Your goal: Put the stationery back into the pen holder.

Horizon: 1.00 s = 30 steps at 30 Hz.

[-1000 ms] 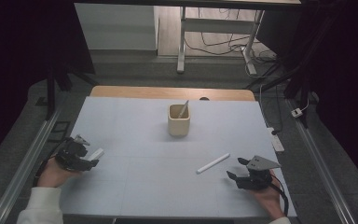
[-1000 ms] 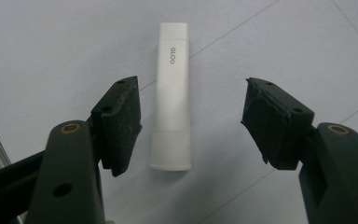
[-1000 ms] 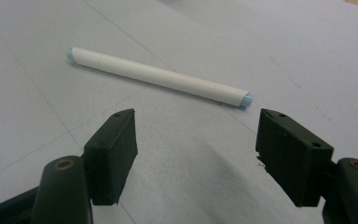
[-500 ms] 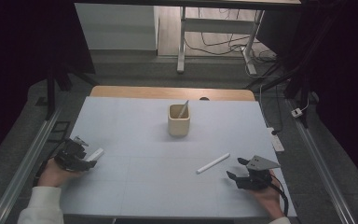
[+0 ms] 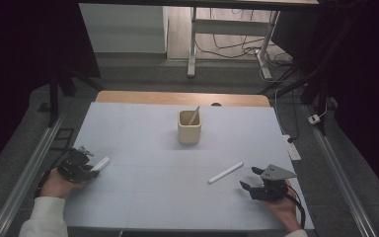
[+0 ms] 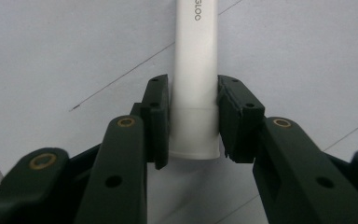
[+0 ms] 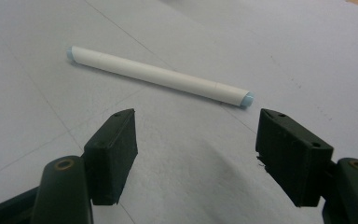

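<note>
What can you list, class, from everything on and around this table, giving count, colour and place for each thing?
table: one, pale blue-grey top with a wooden far edge, centre.
cup: one, cream, middle of the table, upright, a thin stick leaning inside it.
white pens: two; one between the jaws of the left hand-held gripper, one lying free in front of the right hand-held gripper.
desk frame: one, white, on the floor beyond the table.
left hand-held gripper: one, black, near-left; its jaws have just been closing and press the pen.
right hand-held gripper: one, black, near-right, jaws wide apart.
</note>
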{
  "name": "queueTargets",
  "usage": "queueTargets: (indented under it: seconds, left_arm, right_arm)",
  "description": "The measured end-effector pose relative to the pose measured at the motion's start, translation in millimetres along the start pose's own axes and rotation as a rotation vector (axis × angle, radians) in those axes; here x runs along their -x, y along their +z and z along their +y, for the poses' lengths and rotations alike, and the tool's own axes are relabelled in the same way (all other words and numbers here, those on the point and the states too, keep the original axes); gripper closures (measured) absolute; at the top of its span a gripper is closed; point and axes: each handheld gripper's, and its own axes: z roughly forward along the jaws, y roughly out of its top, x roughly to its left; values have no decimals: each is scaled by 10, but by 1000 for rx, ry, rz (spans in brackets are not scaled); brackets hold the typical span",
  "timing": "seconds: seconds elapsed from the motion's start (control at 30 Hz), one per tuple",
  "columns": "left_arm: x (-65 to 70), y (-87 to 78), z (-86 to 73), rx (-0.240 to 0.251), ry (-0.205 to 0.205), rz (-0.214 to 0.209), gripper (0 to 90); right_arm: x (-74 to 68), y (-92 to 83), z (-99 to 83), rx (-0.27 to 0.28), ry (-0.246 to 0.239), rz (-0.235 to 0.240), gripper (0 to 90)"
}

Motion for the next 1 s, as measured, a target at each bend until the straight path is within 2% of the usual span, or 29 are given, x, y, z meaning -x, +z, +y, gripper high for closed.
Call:
queueTargets:
  seconds: [0.2, 0.33, 0.47, 0.63, 0.83, 1.0]
  left_arm:
    - [-8, 2, -12, 9, 4, -6, 661]
    - [3, 0, -4, 9, 14, 9, 664]
    - [-5, -9, -11, 28, 10, 12, 666]
    - [-8, -61, -16, 82, 3, 6, 666]
    - [53, -139, 28, 139, 32, -12, 666]
    - [185, -222, 119, 183, 84, -25, 666]
  right_arm:
    - [-2, 0, 1, -5, -3, -6, 285]
    - [0, -3, 1, 1, 0, -1, 285]
    - [1, -1, 0, 1, 0, -1, 285]
    - [2, -2, 0, 1, 1, -1, 285]
    - [1, -4, 1, 1, 0, -2, 285]
    - [5, -6, 2, 6, -1, -9, 285]
